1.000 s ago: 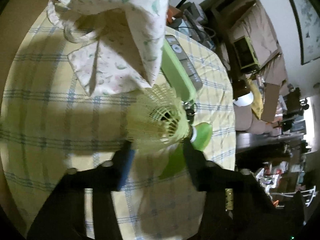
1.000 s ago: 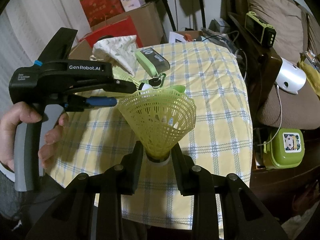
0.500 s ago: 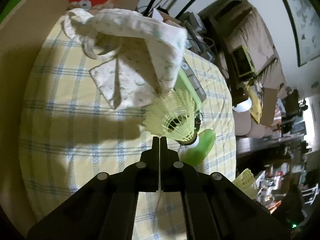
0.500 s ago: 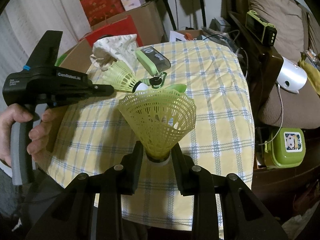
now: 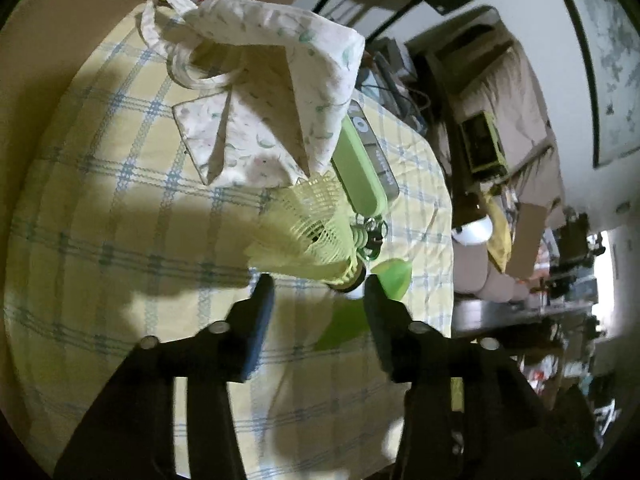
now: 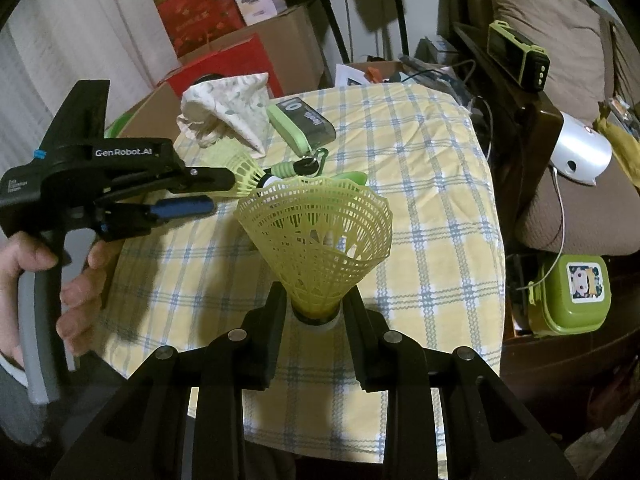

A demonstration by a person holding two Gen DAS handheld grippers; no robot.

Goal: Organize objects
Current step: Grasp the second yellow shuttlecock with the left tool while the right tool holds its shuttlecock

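A yellow shuttlecock [image 5: 308, 240] lies on the checked tablecloth [image 5: 120, 216] just ahead of my left gripper [image 5: 318, 290], which is open with its fingers either side of the cork end. It also shows in the right wrist view [image 6: 236, 168]. A floral cloth bag [image 5: 276, 92] lies open behind it, its mouth facing the shuttlecock. My right gripper [image 6: 316, 312] is shut on a second yellow shuttlecock [image 6: 316, 240], held by its cork with the skirt pointing away, above the table's near edge. My left gripper [image 6: 200, 192] shows in the right wrist view too.
A green case [image 5: 360, 168] and a key ring with carabiner [image 5: 370, 236] lie right of the bag. A green spoon [image 5: 392, 276] lies by the left gripper. Cardboard boxes [image 6: 224, 12] stand behind the table. A sofa [image 6: 560, 80] and green lunchbox [image 6: 572, 292] are to the right.
My left gripper, shut half a second ago behind the shuttlecock, has opened again and moved closer to it. The right gripper has held still with its shuttlecock.
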